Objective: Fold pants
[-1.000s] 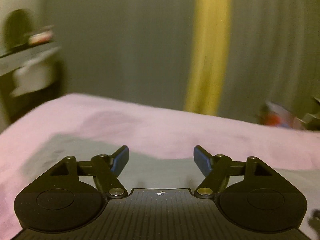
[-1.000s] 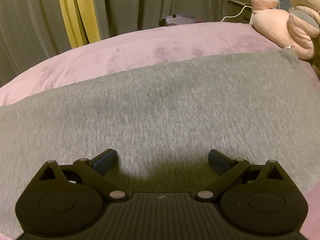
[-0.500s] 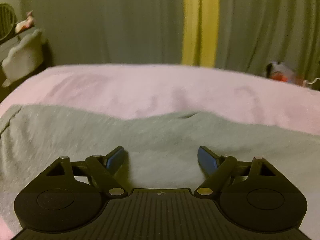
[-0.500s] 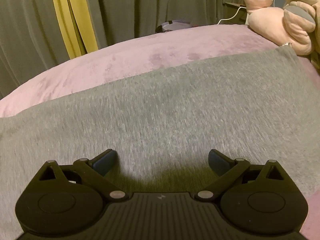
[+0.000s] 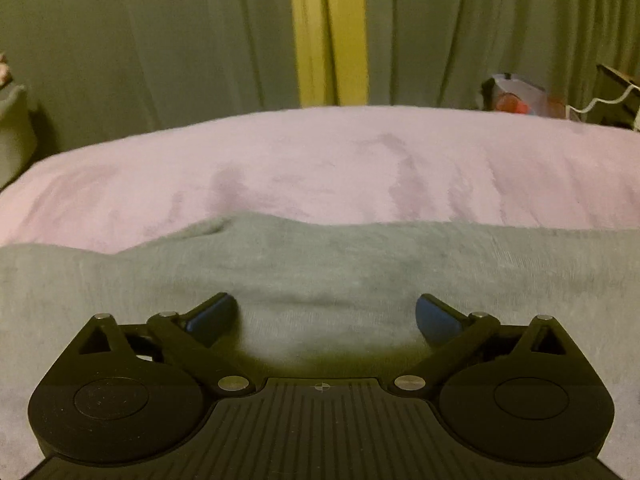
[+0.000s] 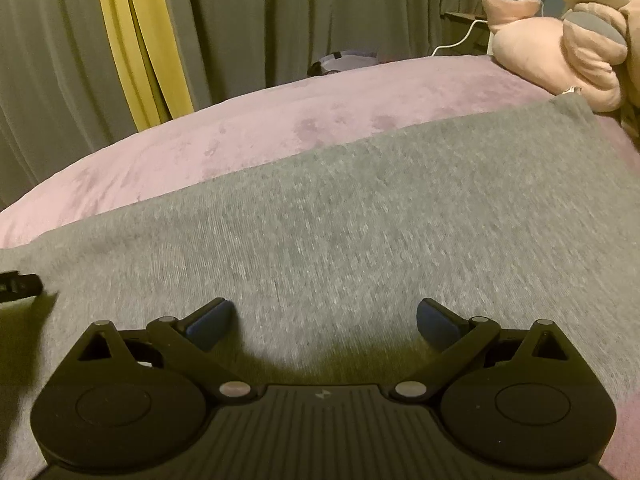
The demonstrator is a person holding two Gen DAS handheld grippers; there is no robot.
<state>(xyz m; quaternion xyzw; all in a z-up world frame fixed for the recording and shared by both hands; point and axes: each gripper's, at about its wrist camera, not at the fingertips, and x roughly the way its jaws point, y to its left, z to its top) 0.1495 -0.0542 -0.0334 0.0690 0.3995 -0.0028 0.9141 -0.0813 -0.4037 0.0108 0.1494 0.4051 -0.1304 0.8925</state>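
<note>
Grey pants [image 6: 360,216] lie spread flat across a pink bed cover [image 6: 304,120]. In the left wrist view the pants [image 5: 320,272] fill the near half, with a low wrinkle along their far edge. My left gripper [image 5: 325,318] is open and empty just above the cloth. My right gripper [image 6: 325,319] is open and empty low over the pants. A black tip of the left gripper [image 6: 18,285] shows at the left edge of the right wrist view.
The pink bed cover [image 5: 320,168] runs beyond the pants. Grey curtains with a yellow strip [image 5: 328,32] hang behind. Pink plush toys [image 6: 560,40] sit at the bed's far right corner, by a white cable [image 6: 464,40].
The left gripper has swung right and dropped lower over the pants, so the cloth now fills more of its view. The right gripper has held almost still. Both stay open.
</note>
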